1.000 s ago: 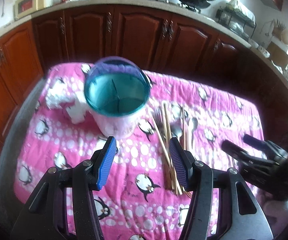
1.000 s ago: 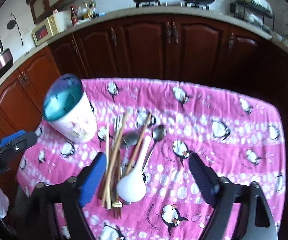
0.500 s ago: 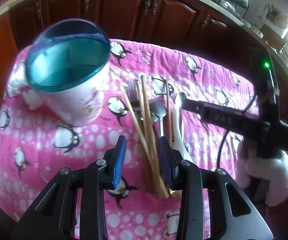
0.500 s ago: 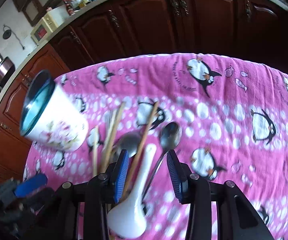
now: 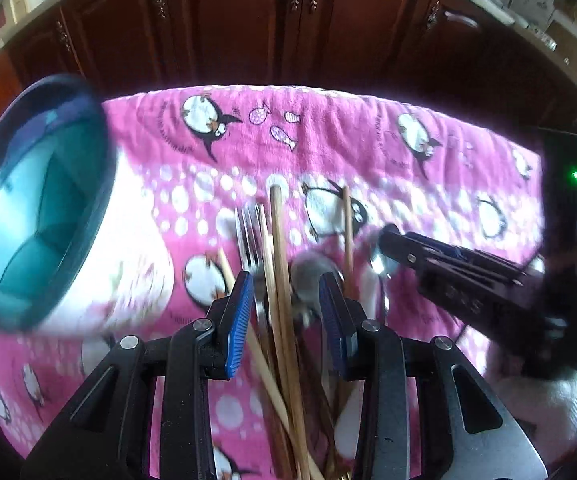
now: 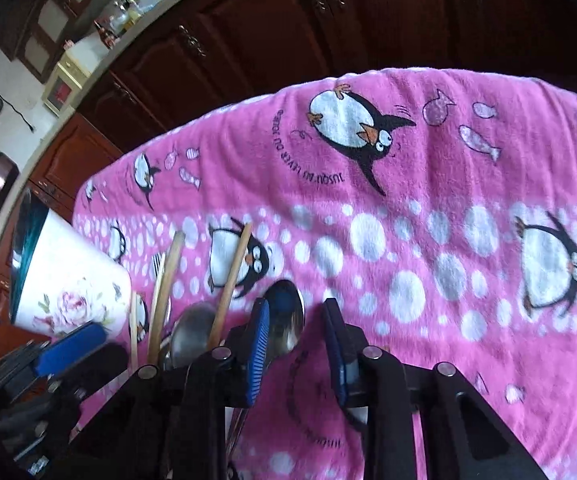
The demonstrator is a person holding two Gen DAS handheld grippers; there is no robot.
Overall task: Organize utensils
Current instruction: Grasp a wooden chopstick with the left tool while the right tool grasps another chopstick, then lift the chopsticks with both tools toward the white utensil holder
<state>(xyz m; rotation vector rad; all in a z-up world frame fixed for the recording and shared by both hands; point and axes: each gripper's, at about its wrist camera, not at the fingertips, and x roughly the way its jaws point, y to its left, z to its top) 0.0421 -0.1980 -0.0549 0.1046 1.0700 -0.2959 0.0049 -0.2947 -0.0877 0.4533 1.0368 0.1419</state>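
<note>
Both grippers have dropped low over the utensils | left gripper [image 5: 286,308] narrow, straddling chopsticks [image 5: 278,264] | right gripper [image 6: 296,344] narrow around spoon [image 6: 285,316] | holder [image 5: 44,220] left.

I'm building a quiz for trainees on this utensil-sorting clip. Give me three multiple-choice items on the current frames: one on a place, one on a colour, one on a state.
1. On which side of the chopsticks does the utensil holder stand in the left wrist view?
A. left B. right C. behind them

2. What colour is the cloth under the utensils?
A. green B. pink C. grey

3. How does the left gripper stand?
A. shut tight on nothing B. open around the chopsticks C. out of view

Answers:
1 A, the holder fills the left edge.
2 B, pink with penguins.
3 B, a gap shows between its blue pads and the sticks.
</note>
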